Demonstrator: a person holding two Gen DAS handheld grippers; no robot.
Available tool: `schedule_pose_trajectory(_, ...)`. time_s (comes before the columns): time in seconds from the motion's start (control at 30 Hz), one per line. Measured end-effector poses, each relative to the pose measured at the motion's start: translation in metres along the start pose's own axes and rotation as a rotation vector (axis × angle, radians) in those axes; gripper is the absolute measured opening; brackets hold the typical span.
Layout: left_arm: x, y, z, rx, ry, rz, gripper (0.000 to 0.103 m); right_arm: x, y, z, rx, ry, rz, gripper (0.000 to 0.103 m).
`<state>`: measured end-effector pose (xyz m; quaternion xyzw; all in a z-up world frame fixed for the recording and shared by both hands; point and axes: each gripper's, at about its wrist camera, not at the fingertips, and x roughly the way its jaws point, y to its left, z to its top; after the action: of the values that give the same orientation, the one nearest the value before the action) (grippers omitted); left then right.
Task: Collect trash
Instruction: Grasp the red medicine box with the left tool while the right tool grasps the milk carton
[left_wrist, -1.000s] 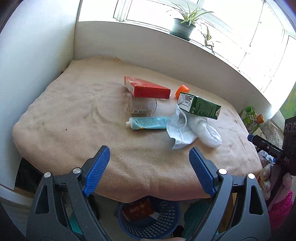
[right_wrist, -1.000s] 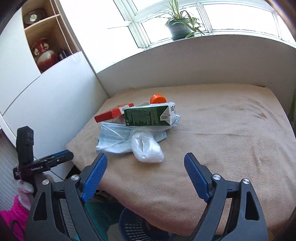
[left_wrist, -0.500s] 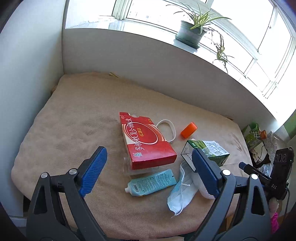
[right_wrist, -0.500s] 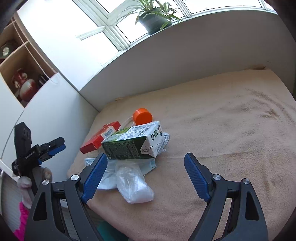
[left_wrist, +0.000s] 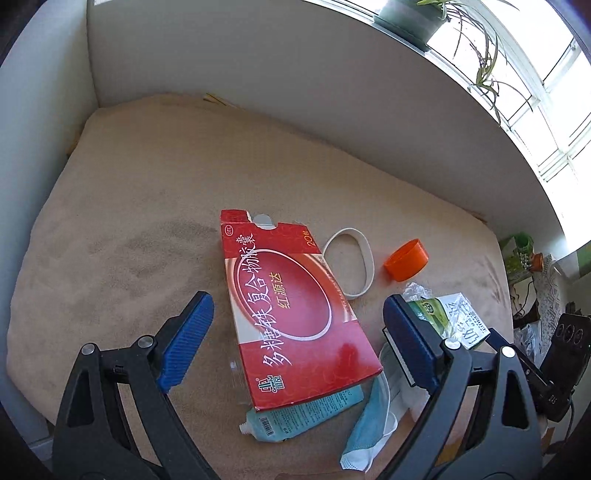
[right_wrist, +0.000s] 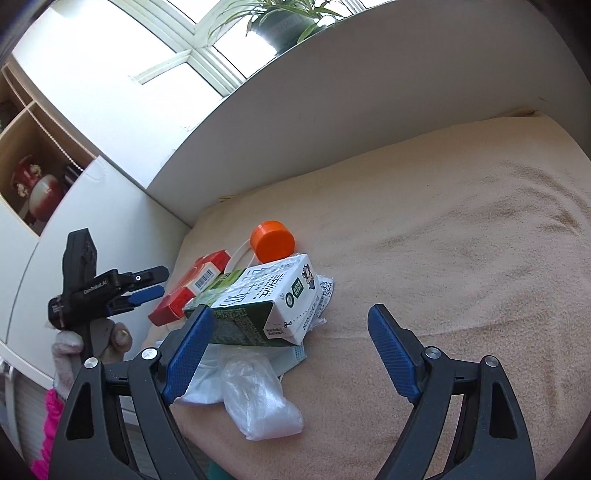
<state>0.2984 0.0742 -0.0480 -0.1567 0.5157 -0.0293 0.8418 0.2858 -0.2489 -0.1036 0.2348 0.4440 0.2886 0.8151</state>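
Sunlit window sill with a potted plant (left_wrist: 410, 14) crowns the frame, and below it a beige blanketed bed (left_wrist: 129, 206) fills most of both wrist views. Largest of the litter is a red medicine box (left_wrist: 291, 314), now lying at lower centre of the left view directly between the spread jaws of the left gripper (left_wrist: 295, 343); a second ago it sat far off near the middle of the bed, so the hand has closed in on it and a grasp looks to be the next step. Those jaws are wide apart and touch nothing. Beside it, at right of frame, a green-and-white milk carton (right_wrist: 266, 302) rests on a blue face mask (left_wrist: 365, 421) and a crumpled clear plastic bag (right_wrist: 258, 402). The right gripper (right_wrist: 291, 343) has drawn nearer too, its jaws spread and empty, the left one in front of the carton's end. A teal tube (left_wrist: 299, 415) pokes from under the red box at the bottom. Smaller still, a white elastic loop (left_wrist: 349, 262) and an orange cap (left_wrist: 406, 264) lie right of centre. Nothing is yet lifted.
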Motion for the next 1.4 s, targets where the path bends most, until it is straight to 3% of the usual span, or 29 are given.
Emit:
schedule_pose_trajectory(0.4,0.036,-0.022,0.005,0.089,0.079,0.086,0.095,0.031,-0.009,0.009,0.098,0.065,0.075,0.085)
schedule_pose_trajectory(0.73,0.057,-0.021,0.006,0.057,0.118,0.075,0.095,0.049,-0.019,0.013,0.239,0.112,0.171,0.085)
schedule_pose_trajectory(0.87,0.059,-0.016,0.006,0.039,0.097,0.064,0.094,0.049,-0.019,0.014,0.259,0.116,0.181,0.084)
schedule_pose_trajectory(1.13,0.049,0.003,0.003,-0.017,0.039,0.044,0.079,0.039,-0.022,0.015,0.263,0.090,0.165,0.045)
schedule_pose_trajectory(1.4,0.039,0.006,-0.006,-0.018,-0.004,0.037,0.078,0.021,-0.010,0.014,0.206,0.030,0.165,0.035)
